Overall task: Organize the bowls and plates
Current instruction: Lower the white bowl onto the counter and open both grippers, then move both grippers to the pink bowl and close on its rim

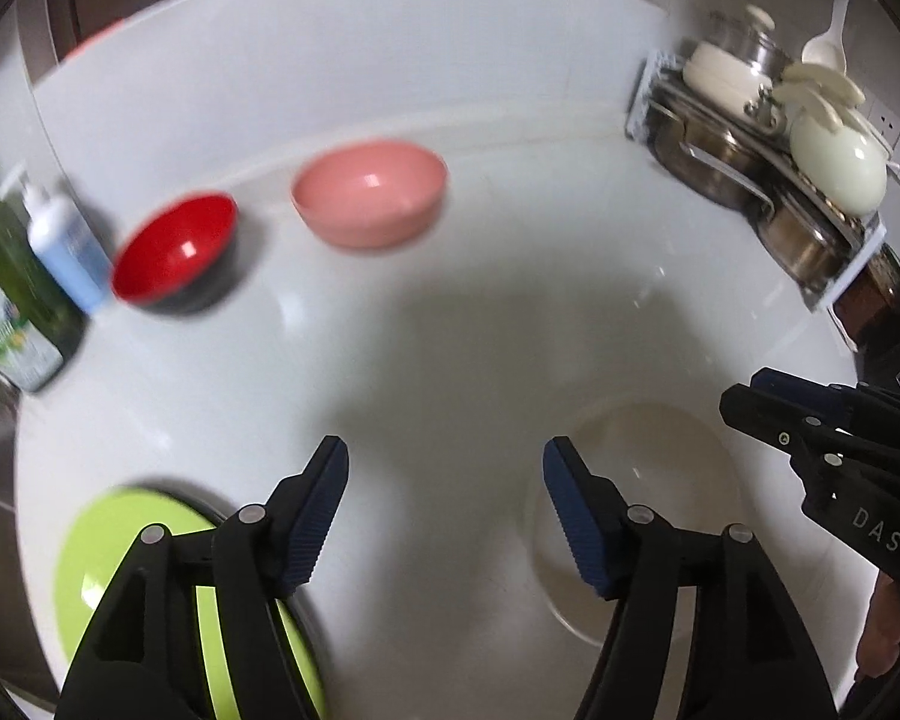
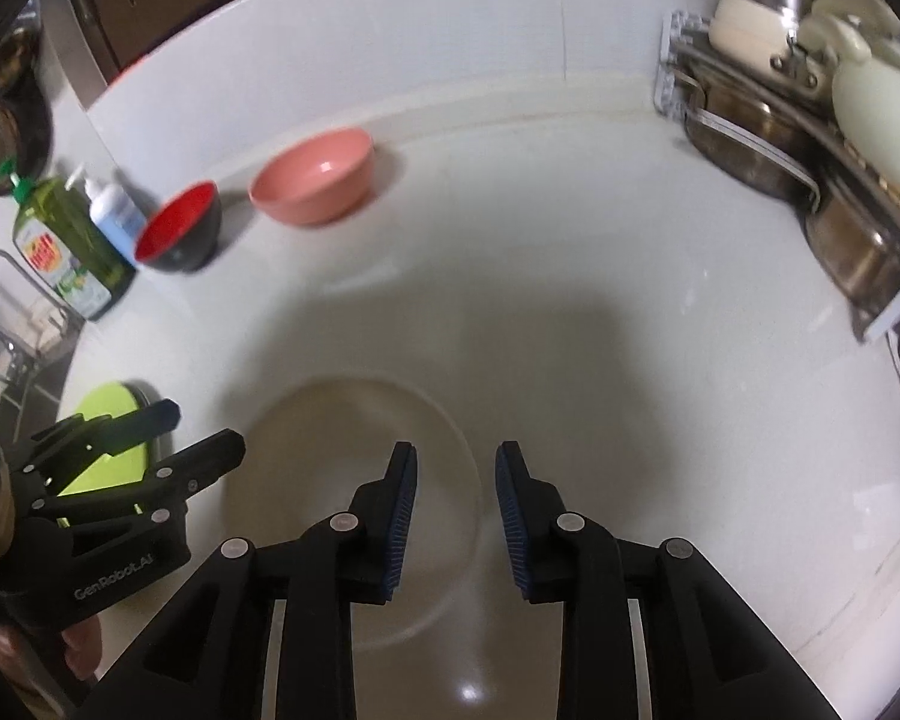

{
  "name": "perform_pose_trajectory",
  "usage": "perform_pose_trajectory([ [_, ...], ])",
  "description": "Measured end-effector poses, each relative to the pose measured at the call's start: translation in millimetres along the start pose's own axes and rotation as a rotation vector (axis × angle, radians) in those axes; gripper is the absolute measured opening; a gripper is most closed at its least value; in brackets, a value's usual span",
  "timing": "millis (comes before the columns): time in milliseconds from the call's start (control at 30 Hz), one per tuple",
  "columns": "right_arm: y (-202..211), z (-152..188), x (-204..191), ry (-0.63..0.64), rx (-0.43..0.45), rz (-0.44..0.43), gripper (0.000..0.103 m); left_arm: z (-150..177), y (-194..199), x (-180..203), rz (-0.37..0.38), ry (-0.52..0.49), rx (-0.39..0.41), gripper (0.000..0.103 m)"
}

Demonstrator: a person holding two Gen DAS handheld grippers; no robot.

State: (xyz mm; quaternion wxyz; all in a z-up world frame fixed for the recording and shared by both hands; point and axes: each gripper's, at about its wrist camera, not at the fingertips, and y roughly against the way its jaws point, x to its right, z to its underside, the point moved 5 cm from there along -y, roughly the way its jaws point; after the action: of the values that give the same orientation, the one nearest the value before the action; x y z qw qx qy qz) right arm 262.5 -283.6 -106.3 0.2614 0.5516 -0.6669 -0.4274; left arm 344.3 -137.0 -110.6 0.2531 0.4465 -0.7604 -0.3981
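Glass is the awkward part here: the clear plate (image 2: 354, 516) lies flat on the white counter (image 2: 570, 240), nearly the same tone, right under the right gripper (image 2: 456, 480), whose fingers stand apart with nothing between them. The left gripper (image 1: 444, 480) is spread wider, also empty, over bare counter between the clear plate and the green plate (image 1: 114, 546) near the front-left edge. Red bowl (image 1: 174, 252) and pink bowl (image 1: 369, 195) sit side by side at the back, close but, as far as the blur allows, not touching.

Likely trouble: a flat, slick rim gives the pads little to bite, so the plate could slide or slip out when lifted; misjudging its faint edge is easy too.

The left view shows the green plate's broad face; the right view shows the clear plate's full outline, plus the sink (image 2: 24, 324) beyond the bottles (image 2: 72, 246)
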Motion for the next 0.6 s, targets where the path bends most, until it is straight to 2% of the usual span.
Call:
perform_pose_trajectory([
  [200, 7.3, -35.1, -18.1, 0.033, 0.069, -0.023, 0.029, -39.0, 14.9, -24.8, -0.065, -0.043, 0.087, 0.07],
  [367, 8.1, -67.0, -39.2, 0.06, 0.126, -0.028, 0.029, -70.2, 12.3, -44.9, -0.082, -0.049, 0.112, 0.071],
  [500, -1.9, -99.6, -56.7, 0.064, 0.133, -0.047, 0.029, -93.1, 5.0, -60.7, -0.103, -0.065, 0.129, 0.071],
  [600, -9.0, -111.0, -61.9, 0.071, 0.124, -0.053, 0.029, -104.3, -1.4, -70.2, -0.125, -0.084, 0.137, 0.071],
])
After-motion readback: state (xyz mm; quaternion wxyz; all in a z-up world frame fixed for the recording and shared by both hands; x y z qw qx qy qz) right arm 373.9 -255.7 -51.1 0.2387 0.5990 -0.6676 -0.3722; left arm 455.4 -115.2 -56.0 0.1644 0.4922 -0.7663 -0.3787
